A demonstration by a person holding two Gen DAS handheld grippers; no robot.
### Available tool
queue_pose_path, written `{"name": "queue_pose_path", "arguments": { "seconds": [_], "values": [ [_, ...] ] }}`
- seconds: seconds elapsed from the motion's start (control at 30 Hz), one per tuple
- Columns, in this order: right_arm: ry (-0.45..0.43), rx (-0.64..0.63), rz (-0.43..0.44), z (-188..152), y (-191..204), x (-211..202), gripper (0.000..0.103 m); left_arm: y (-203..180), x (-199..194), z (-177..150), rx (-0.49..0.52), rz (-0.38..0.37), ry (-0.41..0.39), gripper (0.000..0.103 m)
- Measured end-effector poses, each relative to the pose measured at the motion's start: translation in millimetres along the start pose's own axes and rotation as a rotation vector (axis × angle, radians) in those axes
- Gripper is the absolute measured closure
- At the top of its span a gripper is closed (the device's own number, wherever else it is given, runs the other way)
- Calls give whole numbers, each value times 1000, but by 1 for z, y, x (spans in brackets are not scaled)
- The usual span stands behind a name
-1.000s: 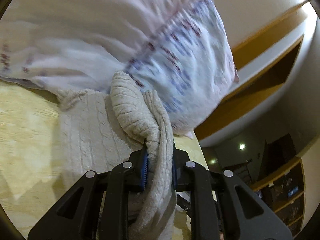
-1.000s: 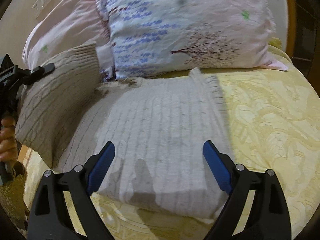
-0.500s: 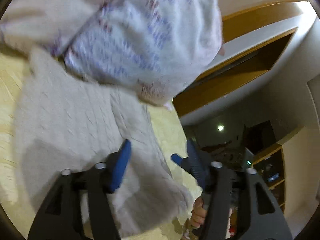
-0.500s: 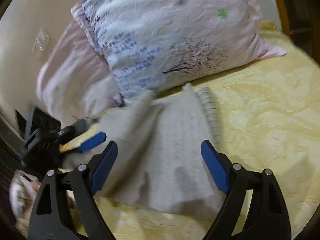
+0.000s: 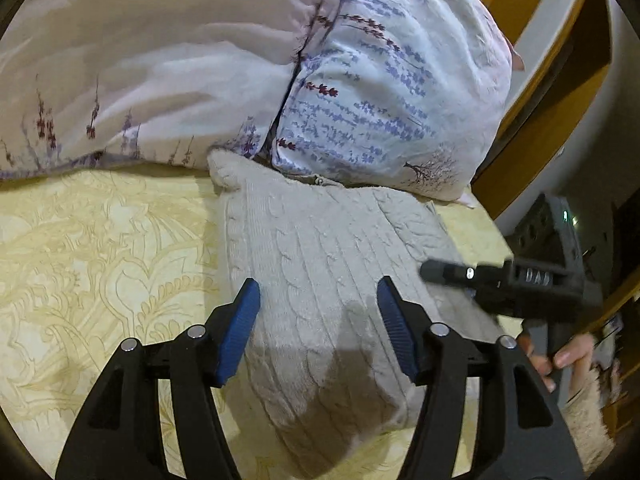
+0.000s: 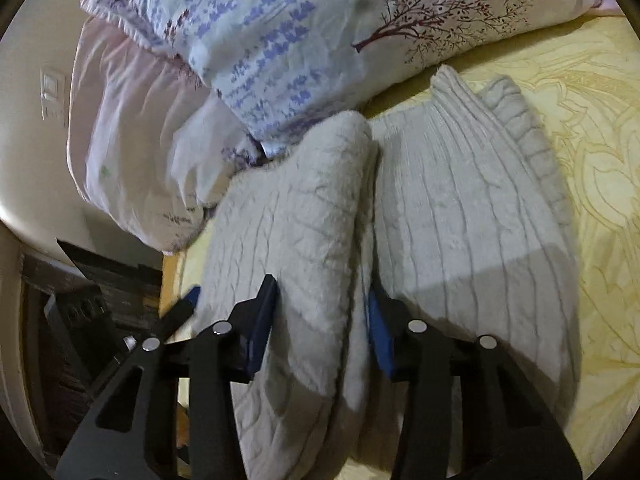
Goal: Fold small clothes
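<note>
Right gripper (image 6: 320,320), jaws closing around the sweater's (image 6: 460,208) folded sleeve at lower centre: seize it squarely; left gripper (image 5: 316,332) opening, empty.

Dim warm light; fisheye-bent dark edges; soft shadows on sweater (image 5: 320,280); slight blur.

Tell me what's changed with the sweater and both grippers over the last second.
The left gripper let go of the sweater sleeve it had pinched; its jaws are opening, empty above the knit. The sleeve now lies folded over the body. The right gripper came down over that folded part, and its jaws are closing with the fold between them. The pillows and yellow bedspread stayed put.
</note>
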State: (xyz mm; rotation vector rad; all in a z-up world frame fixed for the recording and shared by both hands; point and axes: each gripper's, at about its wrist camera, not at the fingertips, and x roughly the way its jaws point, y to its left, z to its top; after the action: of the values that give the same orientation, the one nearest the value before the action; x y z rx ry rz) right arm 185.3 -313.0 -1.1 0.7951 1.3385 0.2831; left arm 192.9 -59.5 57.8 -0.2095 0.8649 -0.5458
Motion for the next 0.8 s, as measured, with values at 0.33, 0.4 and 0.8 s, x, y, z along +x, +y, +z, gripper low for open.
{"name": "queue_pose_path", "arguments": {
  "seconds": [0.33,0.4,0.8],
  "values": [
    [-115,-159,-78,8,25,-13,88,-12,-1,1,12,2,-28,20],
    [-162,-196,-115,11,28,-29,88,-11,-2,2,3,7,-37,20],
    [-234,-197,-276,14,-15,-70,88,-10,18,-7,-61,-96,50,20]
  ]
}}
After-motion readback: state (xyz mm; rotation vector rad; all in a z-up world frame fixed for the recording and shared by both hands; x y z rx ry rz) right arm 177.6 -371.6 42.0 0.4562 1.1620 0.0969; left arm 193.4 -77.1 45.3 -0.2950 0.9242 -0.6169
